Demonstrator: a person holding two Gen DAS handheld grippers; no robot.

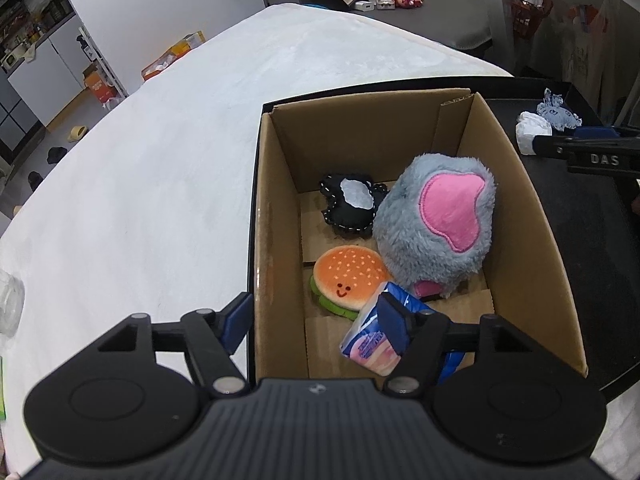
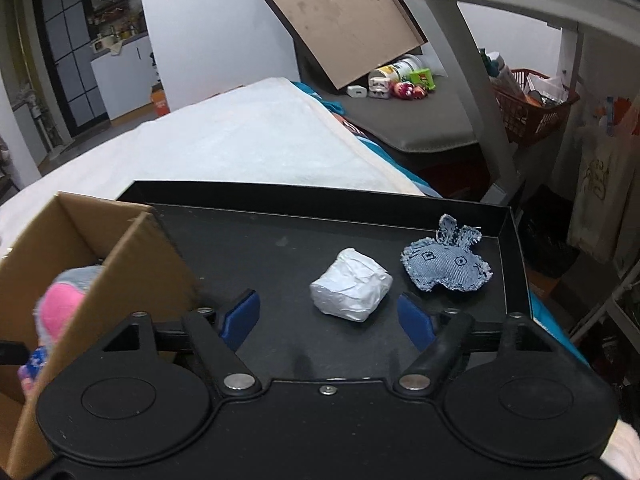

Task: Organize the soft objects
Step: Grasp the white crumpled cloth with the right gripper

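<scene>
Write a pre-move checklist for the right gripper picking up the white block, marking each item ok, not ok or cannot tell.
1. Right gripper open: ok, jaws wide apart.
2. White block lined up between the fingers: ok, just ahead of them.
3. Denim bunny clear of the grasp: ok, apart from the block on the black tray.
4. Room in the cardboard box: ok, bare floor at the far end.
5. Left gripper out of the drop path: not ok, one finger is over the box by the blue pouch.
6. Block softness: cannot tell.

Left tool [image 1: 316,320], right tool [image 2: 328,318]: black plastic, blue pads, round silver pivot screws, ribbed housing.
</scene>
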